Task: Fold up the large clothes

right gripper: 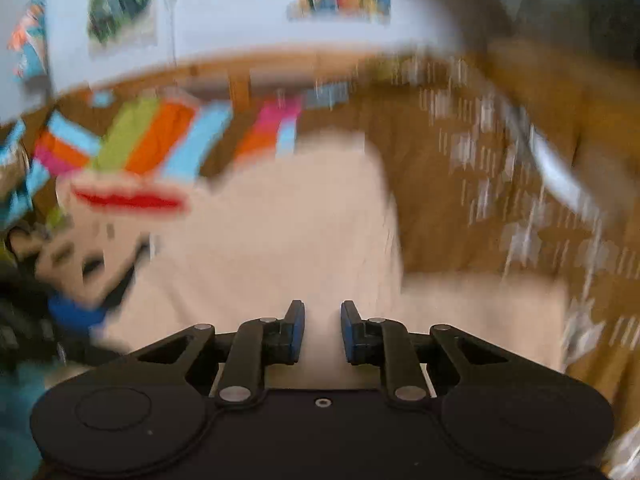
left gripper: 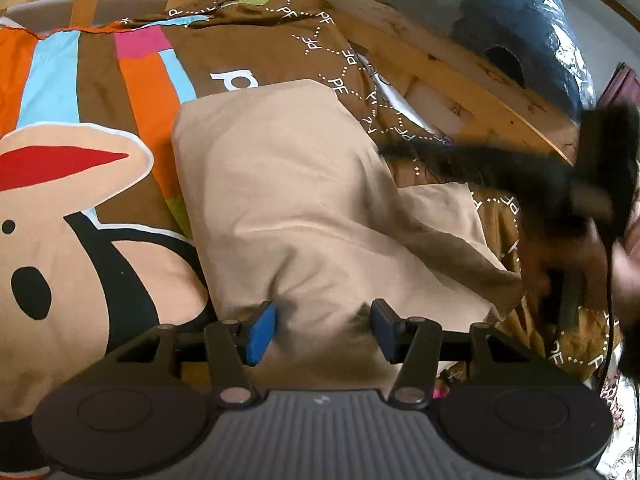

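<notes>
So the thing being folded is a big beige garment point(left gripper: 304, 200), plain tan cloth with no print on it that I can make out. It's lying on a bed, on top of a brown bedspread point(left gripper: 248, 52) with a cartoon monkey face, bright orange, blue and pink stripes, and little white "PF" letters joined by dotted lines. The garment looks partly folded already: there's a thick, puffy rectangular block with soft rounded corners running away from the camera, and a flatter flap sticking out to the right side of it with a crease where the two meet. Fabric is smooth with a few dimples near the bottom edge.

The left gripper point(left gripper: 323, 326) sits right at the near edge of the beige cloth with its blue pads point(left gripper: 262, 330) spread well apart. Cloth fills the gap between them but the pads aren't pinching it, so it's open.

The right gripper point(right gripper: 322, 330) is over the same cloth in its own view, which is badly smeared, so take this with a grain of salt: the pads are close together but there's still a clear gap with just beige cloth behind it, nothing clamped. In the left view it's only a dark blur on the right.

Wooden bed frame point(left gripper: 460, 76) runs along behind the bedspread.
</notes>
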Demonstrator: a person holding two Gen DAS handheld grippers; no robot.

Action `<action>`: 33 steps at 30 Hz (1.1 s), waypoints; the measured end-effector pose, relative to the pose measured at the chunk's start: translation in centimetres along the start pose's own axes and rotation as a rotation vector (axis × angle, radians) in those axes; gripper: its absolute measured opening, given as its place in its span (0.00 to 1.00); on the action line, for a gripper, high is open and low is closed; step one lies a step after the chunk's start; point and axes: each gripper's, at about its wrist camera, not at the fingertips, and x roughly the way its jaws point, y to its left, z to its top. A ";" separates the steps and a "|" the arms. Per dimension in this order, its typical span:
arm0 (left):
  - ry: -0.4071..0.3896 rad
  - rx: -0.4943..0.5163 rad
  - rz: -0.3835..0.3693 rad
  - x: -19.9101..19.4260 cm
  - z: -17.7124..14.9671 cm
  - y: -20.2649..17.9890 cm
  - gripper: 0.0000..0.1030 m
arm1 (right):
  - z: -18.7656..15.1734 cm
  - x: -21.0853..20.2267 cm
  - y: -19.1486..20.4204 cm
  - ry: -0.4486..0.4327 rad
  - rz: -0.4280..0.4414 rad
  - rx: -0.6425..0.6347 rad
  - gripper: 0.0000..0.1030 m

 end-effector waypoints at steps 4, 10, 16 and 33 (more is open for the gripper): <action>0.001 0.001 0.001 -0.1 -0.1 0.0 0.55 | 5.2 2.6 1.0 -0.020 0.042 -0.083 0.21; -0.004 -0.004 -0.010 0.0 0.0 0.3 0.55 | 6.2 11.7 4.3 0.140 0.061 -0.191 0.21; 0.007 0.002 -0.019 -0.3 0.2 0.4 0.56 | 4.2 13.6 3.3 0.164 0.061 -0.093 0.19; 0.025 -0.091 0.126 -5.8 0.2 1.0 0.70 | 6.2 9.9 3.4 0.024 0.088 0.046 0.35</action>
